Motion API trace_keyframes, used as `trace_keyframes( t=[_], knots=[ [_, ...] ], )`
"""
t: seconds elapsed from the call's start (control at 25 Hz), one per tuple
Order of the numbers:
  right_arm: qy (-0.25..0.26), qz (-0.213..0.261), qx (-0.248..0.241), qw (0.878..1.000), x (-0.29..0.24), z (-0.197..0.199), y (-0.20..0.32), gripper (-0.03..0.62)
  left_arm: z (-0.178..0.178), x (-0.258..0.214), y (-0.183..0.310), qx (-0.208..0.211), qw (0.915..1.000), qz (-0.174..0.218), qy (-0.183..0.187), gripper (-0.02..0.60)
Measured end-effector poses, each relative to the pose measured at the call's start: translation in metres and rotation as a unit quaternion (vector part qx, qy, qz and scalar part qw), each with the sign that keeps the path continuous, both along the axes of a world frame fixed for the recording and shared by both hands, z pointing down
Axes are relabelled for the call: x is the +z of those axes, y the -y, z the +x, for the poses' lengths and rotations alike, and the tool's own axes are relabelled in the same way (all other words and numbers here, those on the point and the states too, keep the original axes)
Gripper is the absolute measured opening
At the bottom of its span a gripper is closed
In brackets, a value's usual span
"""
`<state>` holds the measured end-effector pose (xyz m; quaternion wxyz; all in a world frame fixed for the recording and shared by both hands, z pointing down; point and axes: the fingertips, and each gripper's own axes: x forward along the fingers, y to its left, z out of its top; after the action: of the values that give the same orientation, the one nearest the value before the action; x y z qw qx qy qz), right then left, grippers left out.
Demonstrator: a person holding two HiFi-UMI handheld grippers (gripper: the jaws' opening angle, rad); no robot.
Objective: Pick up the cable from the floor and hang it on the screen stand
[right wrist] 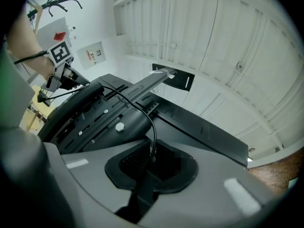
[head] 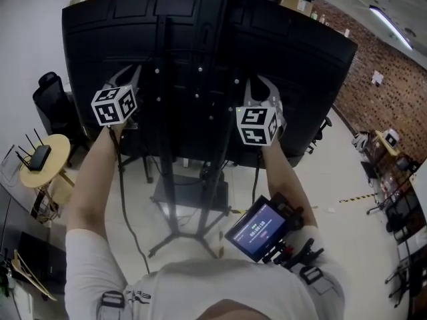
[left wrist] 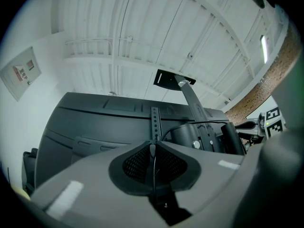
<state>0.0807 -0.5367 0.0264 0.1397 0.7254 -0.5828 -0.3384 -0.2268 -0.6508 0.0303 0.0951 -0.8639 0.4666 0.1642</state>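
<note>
Two claws [head: 127,79] [head: 261,89], one cable [right wrist: 154,127], one screen stand [head: 168,179]

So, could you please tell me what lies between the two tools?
The stand's bracket on the back of the screen, with the cable running across it from left tool to right tool; both gripper views show it.

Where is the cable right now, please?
In both gripper views the cable runs from between the jaws of the left gripper, over the screen stand's mount, to the right gripper.

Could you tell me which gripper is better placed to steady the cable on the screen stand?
Probably left: the left gripper pinches the cable, while the right gripper has its jaws apart, with the cable loose between them.
</note>
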Motion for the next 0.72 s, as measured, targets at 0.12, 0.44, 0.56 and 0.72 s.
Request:
trace_keyframes(
  t=[0.12, 0.44, 0.56, 0.72],
  knots=[
    [0.001, 0.006, -0.002, 1.0, 0.002, 0.001, -0.003, 0.058, 0.0, 0.006, -0.003, 0.002, 1.0, -0.003, -0.006, 0.04],
    [0.018, 0.017, -0.009, 1.0, 0.013, 0.002, -0.007, 0.063, -0.001, 0.025, -0.008, 0.001, 0.9999, -0.016, -0.001, 0.04],
    [0.022, 0.013, -0.012, 1.0, 0.02, 0.001, -0.009, 0.063, -0.006, 0.043, -0.011, -0.003, 0.9995, -0.033, 0.001, 0.04],
    [0.033, 0.007, -0.027, 0.999, 0.029, 0.0, -0.012, 0.064, -0.012, 0.059, -0.021, -0.02, 0.9987, -0.047, 0.007, 0.04]
  ],
)
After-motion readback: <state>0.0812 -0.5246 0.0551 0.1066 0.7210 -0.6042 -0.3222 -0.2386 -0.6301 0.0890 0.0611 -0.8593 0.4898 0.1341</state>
